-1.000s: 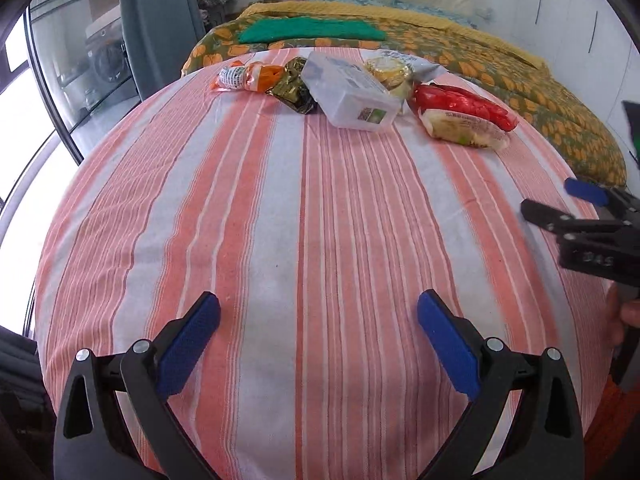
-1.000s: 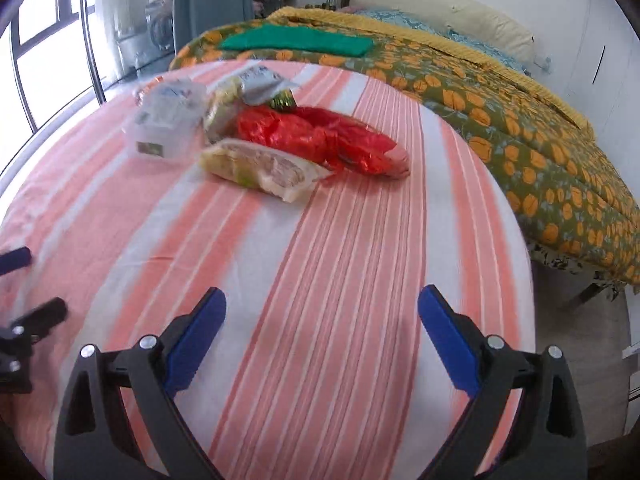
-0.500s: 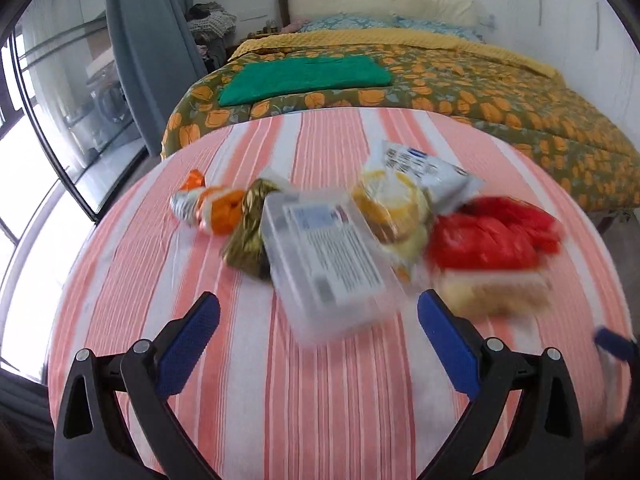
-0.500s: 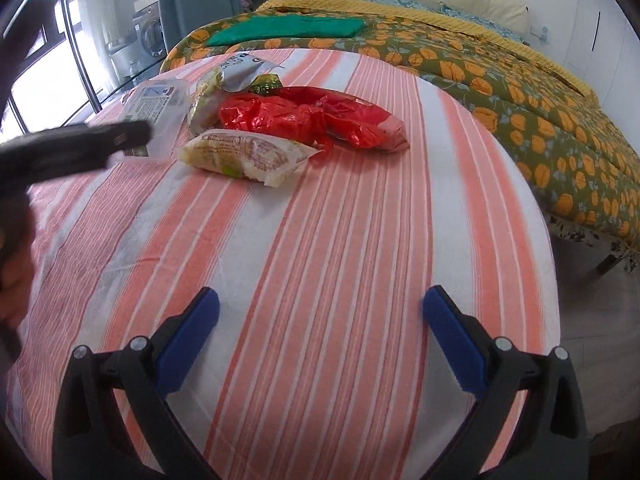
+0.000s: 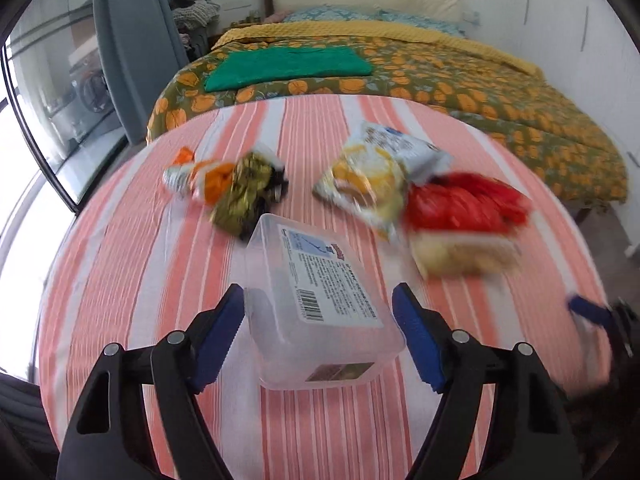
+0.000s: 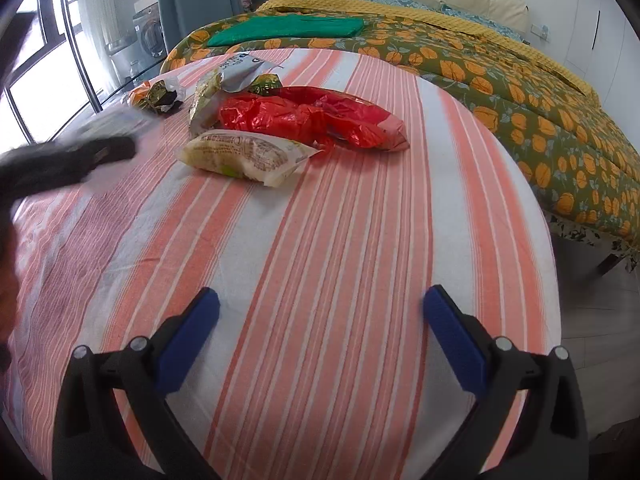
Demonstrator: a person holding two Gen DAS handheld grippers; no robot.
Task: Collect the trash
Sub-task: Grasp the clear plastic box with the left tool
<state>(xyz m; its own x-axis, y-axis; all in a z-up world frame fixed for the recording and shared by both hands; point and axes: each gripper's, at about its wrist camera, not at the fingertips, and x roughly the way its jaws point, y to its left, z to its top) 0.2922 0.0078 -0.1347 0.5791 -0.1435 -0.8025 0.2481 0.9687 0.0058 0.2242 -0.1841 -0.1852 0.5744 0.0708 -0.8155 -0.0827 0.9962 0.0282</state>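
Only the left gripper (image 5: pixel 318 338) view shows the clear box (image 5: pixel 316 304) between its fingers (image 5: pixel 218 342).

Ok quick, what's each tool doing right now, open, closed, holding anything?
Left tool: open around the clear plastic container, not yet clamped.
Right tool: open, empty, above the striped tablecloth.

The plastic container (image 5: pixel 320 304) sits between the fingers of the left gripper (image 5: pixel 320 340), on the tablecloth (image 5: pixel 120 280). Behind it, to the left, lie two crumpled wrappers (image 5: pixel 228 186) — touching each other. Behind it, to the right, lies a chip bag (image 5: pixel 376 172); a plastic bag (image 5: pixel 464 202) lies right of that, with a noodle packet (image 5: pixel 464 254) in front. The bed (image 5: pixel 440 76) stands behind the table, a folded cloth (image 5: pixel 286 66) on it.
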